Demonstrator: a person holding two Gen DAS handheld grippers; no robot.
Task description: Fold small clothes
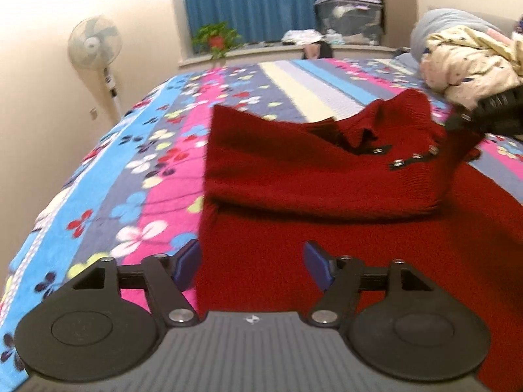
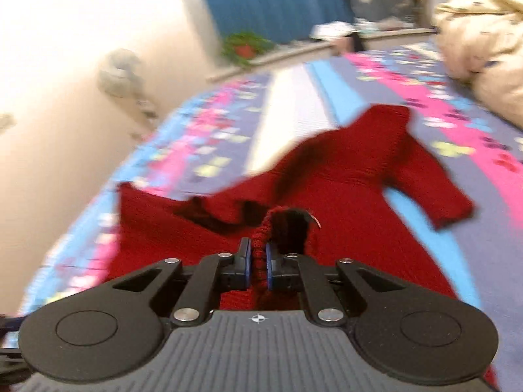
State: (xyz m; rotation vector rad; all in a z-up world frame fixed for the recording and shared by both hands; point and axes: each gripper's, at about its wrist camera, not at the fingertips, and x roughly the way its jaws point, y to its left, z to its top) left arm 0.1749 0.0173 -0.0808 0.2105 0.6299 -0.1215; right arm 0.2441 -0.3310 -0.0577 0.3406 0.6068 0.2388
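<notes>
A dark red knitted sweater (image 1: 294, 170) with metal snaps lies on the flowered bedspread (image 1: 130, 163), its upper part folded over the lower. My left gripper (image 1: 251, 261) is open just above the sweater's near part, its blue pads (image 1: 189, 261) wide apart with nothing pinched. In the right wrist view my right gripper (image 2: 258, 261) is shut on a bunched edge of the red sweater (image 2: 343, 196), lifting it off the bed; one sleeve (image 2: 434, 196) trails to the right. The right gripper's black body (image 1: 490, 111) shows at the right edge of the left wrist view.
A heap of cream patterned bedding (image 1: 467, 62) and a grey pillow (image 1: 451, 23) lie at the bed's far right. A standing fan (image 1: 94, 45) is by the left wall. A potted plant (image 1: 217, 40) and storage bags (image 1: 349, 16) sit on the window ledge before blue curtains.
</notes>
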